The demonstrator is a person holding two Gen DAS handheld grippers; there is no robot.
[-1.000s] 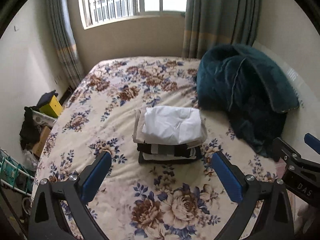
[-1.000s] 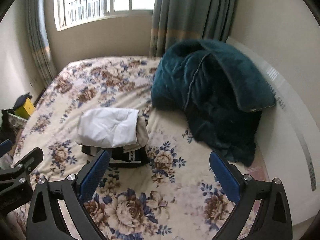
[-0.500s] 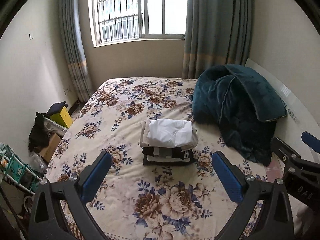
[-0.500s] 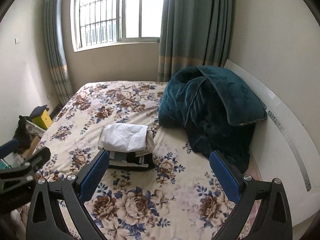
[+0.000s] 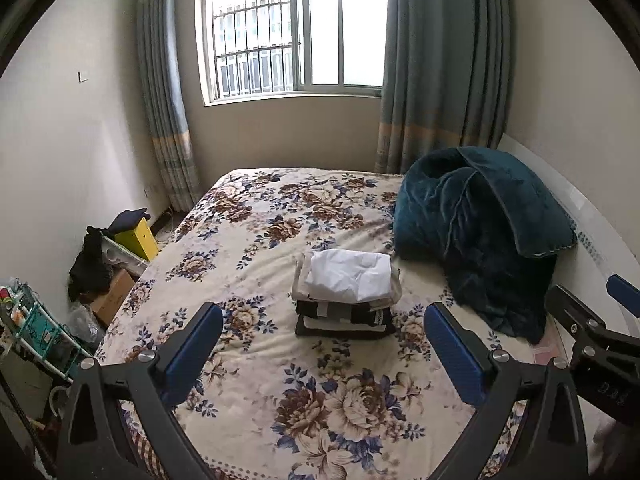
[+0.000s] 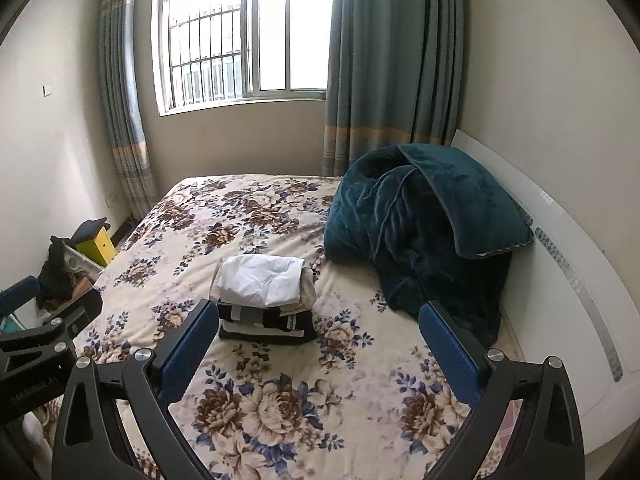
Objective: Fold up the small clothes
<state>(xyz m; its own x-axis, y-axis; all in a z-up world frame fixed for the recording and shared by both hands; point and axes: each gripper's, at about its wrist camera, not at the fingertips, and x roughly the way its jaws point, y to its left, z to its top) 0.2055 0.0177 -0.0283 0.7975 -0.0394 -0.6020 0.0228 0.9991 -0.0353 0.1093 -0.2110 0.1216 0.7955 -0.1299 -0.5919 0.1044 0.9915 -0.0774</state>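
Observation:
A stack of folded clothes (image 5: 346, 300) sits in the middle of the floral bed (image 5: 260, 236), with a white folded piece (image 5: 352, 274) on top and dark and striped pieces under it. The stack also shows in the right wrist view (image 6: 266, 300). My left gripper (image 5: 326, 350) is open and empty, held back from the stack above the bed's near edge. My right gripper (image 6: 320, 346) is open and empty, also held back, to the right of the left one. The right gripper shows at the right edge of the left wrist view (image 5: 592, 328).
A dark teal blanket (image 5: 480, 224) is heaped at the bed's right side against a white headboard (image 6: 560, 280). Boxes, a yellow box (image 5: 140, 236) and a rack (image 5: 32, 328) stand on the floor to the left. A window and curtains are behind.
Both grippers have pulled back and up from the stack, so the whole bed and the window now show. The stack has not moved.

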